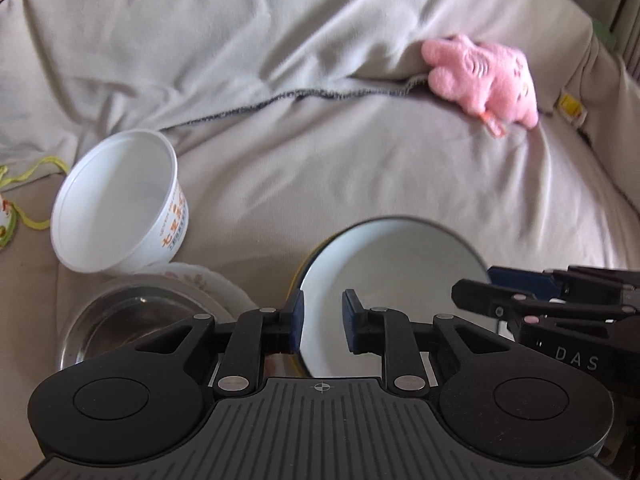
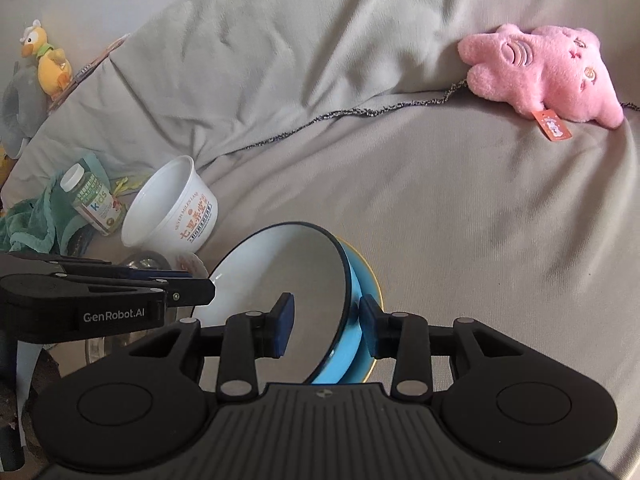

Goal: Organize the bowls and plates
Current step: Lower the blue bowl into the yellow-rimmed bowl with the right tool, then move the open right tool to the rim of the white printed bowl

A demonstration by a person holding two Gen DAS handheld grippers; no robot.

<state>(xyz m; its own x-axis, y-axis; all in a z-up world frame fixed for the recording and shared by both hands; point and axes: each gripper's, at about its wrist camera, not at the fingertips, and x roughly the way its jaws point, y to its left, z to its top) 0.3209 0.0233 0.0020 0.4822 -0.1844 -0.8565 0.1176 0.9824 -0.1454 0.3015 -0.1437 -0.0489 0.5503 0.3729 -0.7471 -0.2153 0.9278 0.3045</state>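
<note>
A blue bowl with a white inside sits tilted on a blue plate with a yellow rim on the beige sofa. My right gripper is open, its jaws astride the bowl's right rim without closing on it. My left gripper is open at the bowl's left rim; the left finger is outside the wall, the right inside. A white paper bowl with orange print lies tipped on a floral plate beside a steel bowl.
A pink plush toy lies at the back right on the sofa. A grey blanket covers the backrest. A vitamin bottle, a green cloth and a yellow plush duck sit at the left.
</note>
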